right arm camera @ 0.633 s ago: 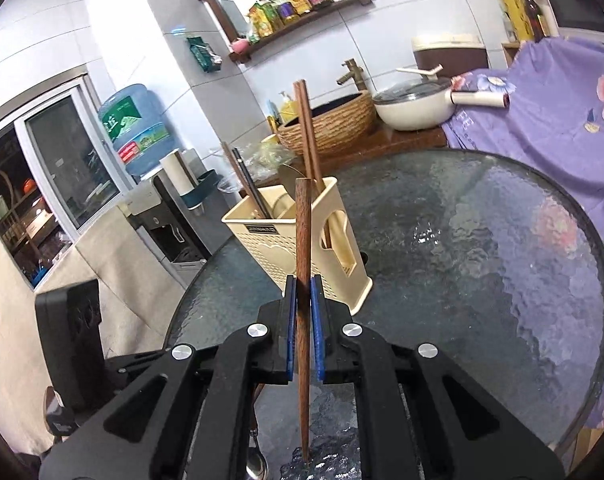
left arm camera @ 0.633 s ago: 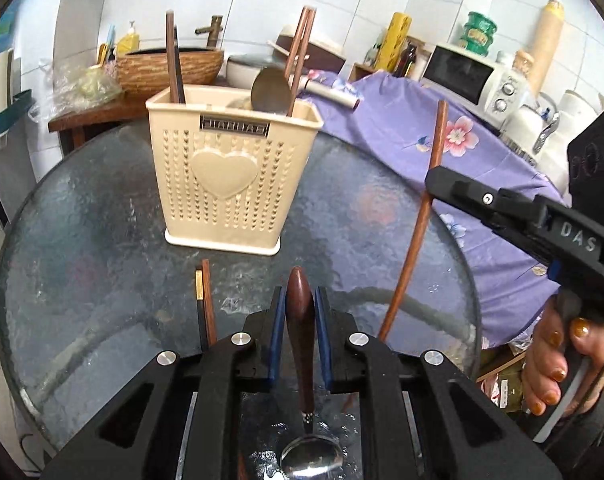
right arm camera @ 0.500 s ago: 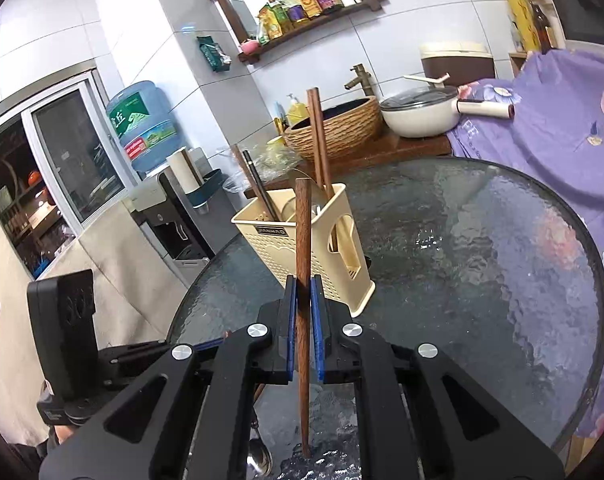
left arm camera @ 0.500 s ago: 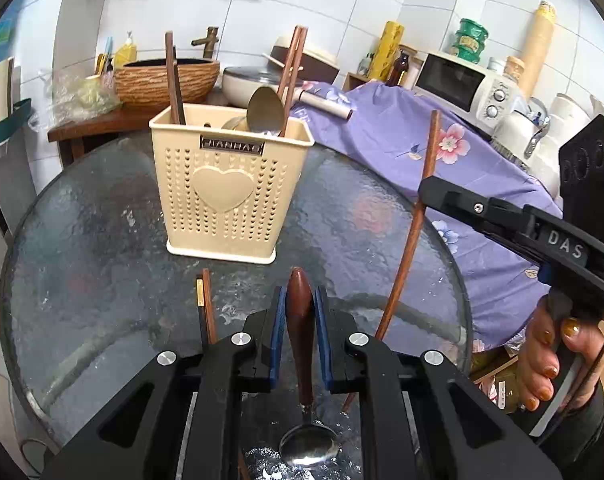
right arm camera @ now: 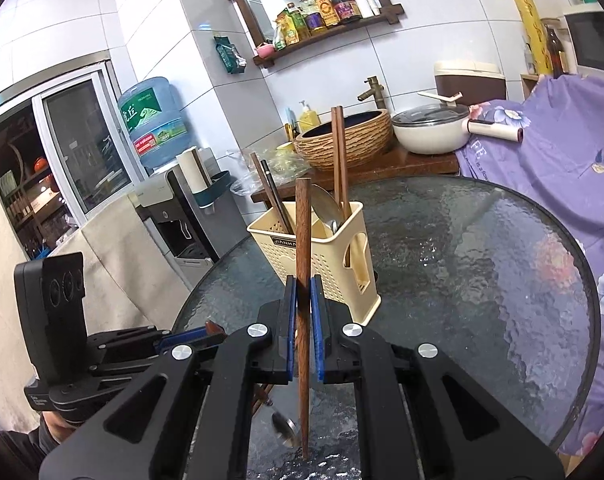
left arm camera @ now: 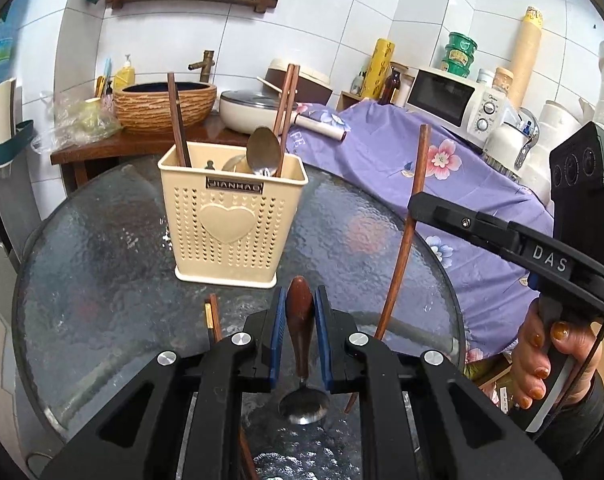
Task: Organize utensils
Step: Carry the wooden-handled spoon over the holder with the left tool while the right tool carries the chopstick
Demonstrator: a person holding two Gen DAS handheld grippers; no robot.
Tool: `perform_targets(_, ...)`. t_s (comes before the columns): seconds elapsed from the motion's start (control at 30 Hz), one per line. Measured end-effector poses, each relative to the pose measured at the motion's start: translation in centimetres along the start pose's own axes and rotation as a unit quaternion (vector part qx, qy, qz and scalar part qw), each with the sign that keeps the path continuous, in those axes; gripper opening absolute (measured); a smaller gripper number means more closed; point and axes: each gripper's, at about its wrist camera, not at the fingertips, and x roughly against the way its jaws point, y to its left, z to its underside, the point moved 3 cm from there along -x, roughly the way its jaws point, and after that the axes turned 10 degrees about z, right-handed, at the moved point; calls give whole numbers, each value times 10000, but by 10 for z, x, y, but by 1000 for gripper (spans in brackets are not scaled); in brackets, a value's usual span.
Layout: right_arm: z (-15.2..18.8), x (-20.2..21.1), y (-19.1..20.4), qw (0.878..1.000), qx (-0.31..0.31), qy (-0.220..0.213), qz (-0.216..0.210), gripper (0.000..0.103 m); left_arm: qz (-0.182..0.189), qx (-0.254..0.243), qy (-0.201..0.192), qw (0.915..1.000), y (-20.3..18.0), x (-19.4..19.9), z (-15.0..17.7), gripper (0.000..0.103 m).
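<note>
Carry phase. My left gripper is clamped on the wooden handle of a spoon, bowl hanging below the pads; my right gripper is clamped on a single chopstick, held upright, its tip below the fingers. The cream utensil holder stands on the glass table ahead of both pairs of fingers, already holding chopsticks and a spoon. I judge the next move calls for lifting each piece above the holder's rim and lowering it into a compartment.
</note>
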Motion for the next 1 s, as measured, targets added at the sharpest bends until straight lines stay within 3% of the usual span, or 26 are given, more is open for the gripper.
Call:
perform_targets(0.37,-28,-4,14,9999,145,-79,-12,8,16,-71,-234,9997,1,16,-25,14)
perform_targets(0.67,-90,-11,22,9994,7,-356,-46,8,-257,-246,-715,9968,6,45,-105,14)
perform_targets(1.0,-166,-27,34,9952,-149,-955,158,8,-496,54,-1123,9924,30,51,-180,14)
